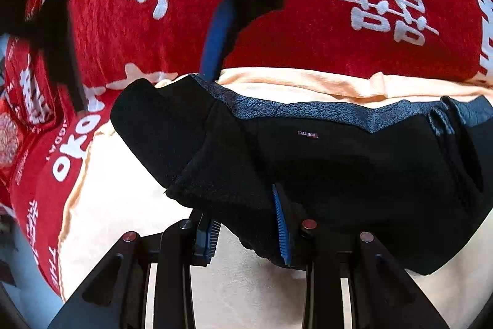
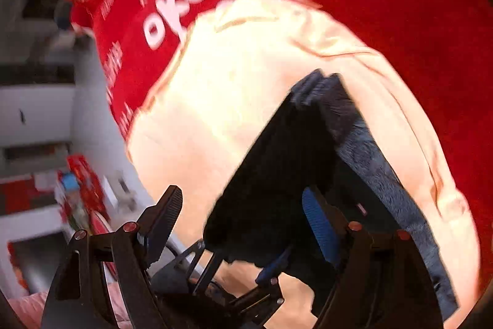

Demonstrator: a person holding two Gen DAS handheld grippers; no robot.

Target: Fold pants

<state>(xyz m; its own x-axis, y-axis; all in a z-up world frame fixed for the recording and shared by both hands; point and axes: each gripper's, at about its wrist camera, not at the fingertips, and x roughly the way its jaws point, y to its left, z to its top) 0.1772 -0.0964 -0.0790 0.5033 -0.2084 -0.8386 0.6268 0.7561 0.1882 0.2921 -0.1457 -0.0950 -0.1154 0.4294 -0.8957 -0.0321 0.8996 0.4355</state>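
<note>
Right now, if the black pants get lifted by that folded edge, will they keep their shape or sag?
Probably sag: the black pants drape in soft creases over the cream cloth, so they look floppy. The textured weave likely won't slip from the left hand-held gripper. Being thin, folded fabric, they seem light.

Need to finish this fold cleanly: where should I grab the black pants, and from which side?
Take the black pants at the near hem corner, coming in low from the cream sheet side: that edge overhangs loosely, while the grey waistband lies flat farther away.
</note>
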